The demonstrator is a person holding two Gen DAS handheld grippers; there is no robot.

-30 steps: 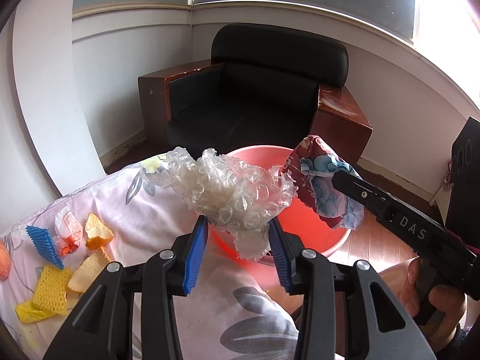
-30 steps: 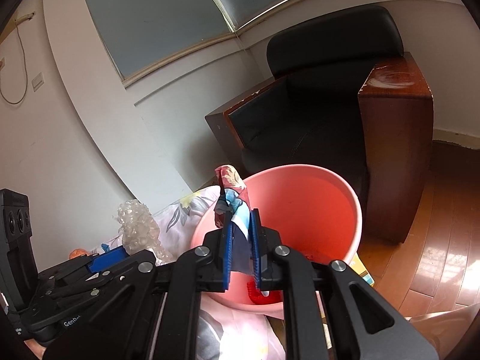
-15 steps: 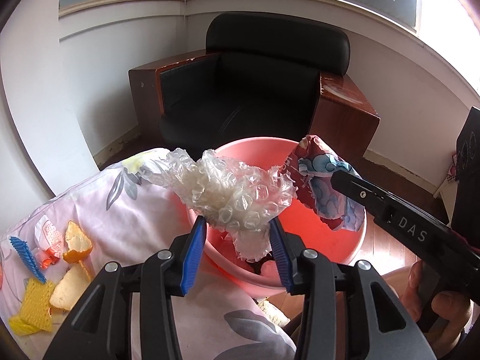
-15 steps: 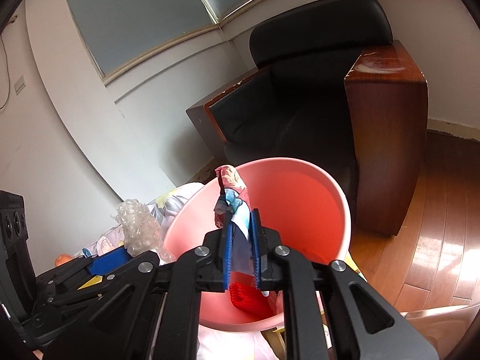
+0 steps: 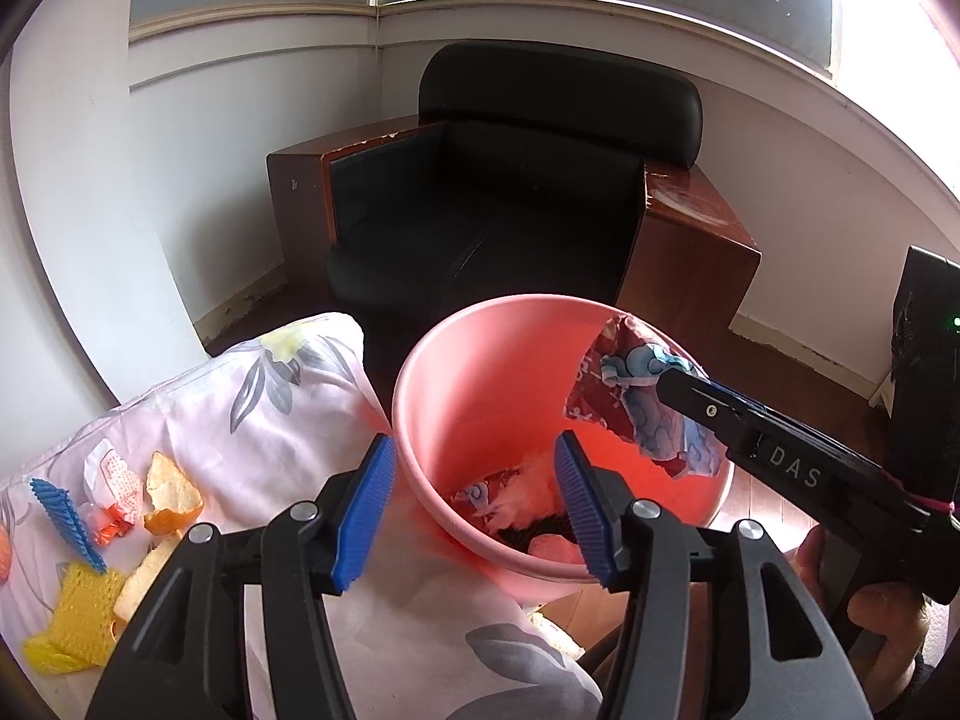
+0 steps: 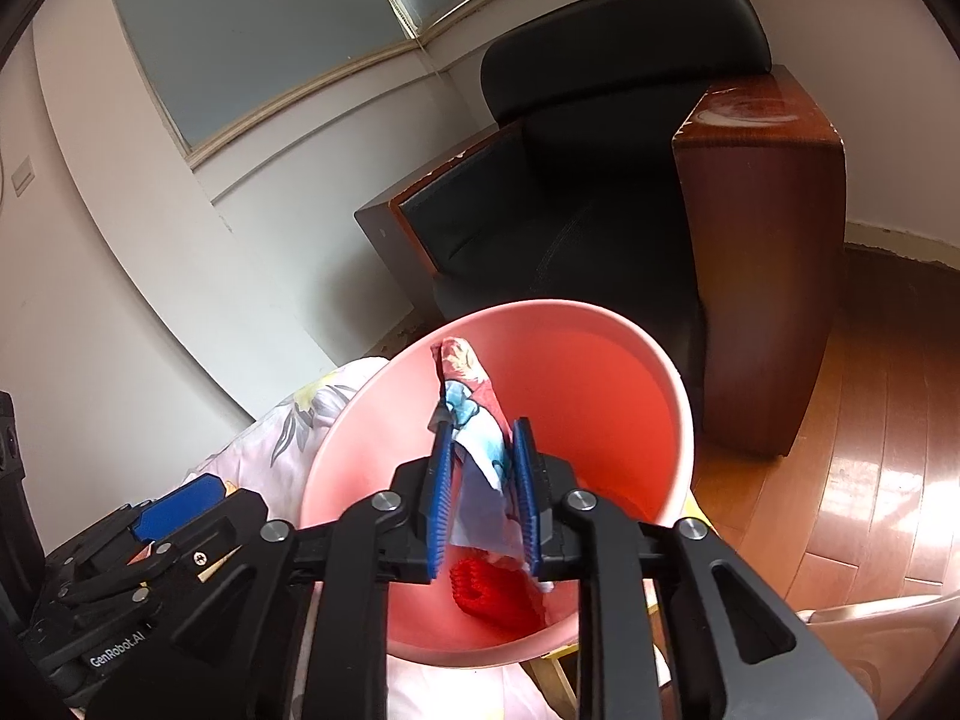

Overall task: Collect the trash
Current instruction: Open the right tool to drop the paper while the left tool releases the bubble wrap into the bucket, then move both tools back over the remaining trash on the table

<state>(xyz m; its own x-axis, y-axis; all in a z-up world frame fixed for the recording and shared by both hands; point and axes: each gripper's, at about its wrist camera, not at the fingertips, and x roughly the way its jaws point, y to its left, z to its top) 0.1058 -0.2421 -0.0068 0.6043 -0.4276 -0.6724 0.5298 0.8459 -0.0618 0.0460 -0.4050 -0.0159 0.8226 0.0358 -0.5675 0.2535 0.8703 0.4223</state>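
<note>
A pink bucket (image 5: pixel 432 360) stands at the edge of a table with a floral cloth (image 5: pixel 288 396); it also shows in the right wrist view (image 6: pixel 612 360). My left gripper (image 5: pixel 474 474) is open and empty over the bucket's near rim. Trash, including pale bubble wrap (image 5: pixel 528 486), lies in the bottom. My right gripper (image 6: pixel 480 456) is over the bucket with its jaws parted, and a red and blue wrapper (image 6: pixel 474 414) still hangs between them; the wrapper also shows in the left wrist view (image 5: pixel 642 414).
On the cloth at the left lie orange peel (image 5: pixel 171 498), a blue ridged piece (image 5: pixel 63 516), a small red and white wrapper (image 5: pixel 111 474) and yellow sponge (image 5: pixel 78 600). A black armchair (image 5: pixel 510 210) with wooden sides stands behind the bucket. Wooden floor (image 6: pixel 870 420) is at the right.
My left gripper has opened and the bubble wrap has dropped into the bucket. My right jaws have widened around the wrapper. Both grippers have moved closer over the bucket.
</note>
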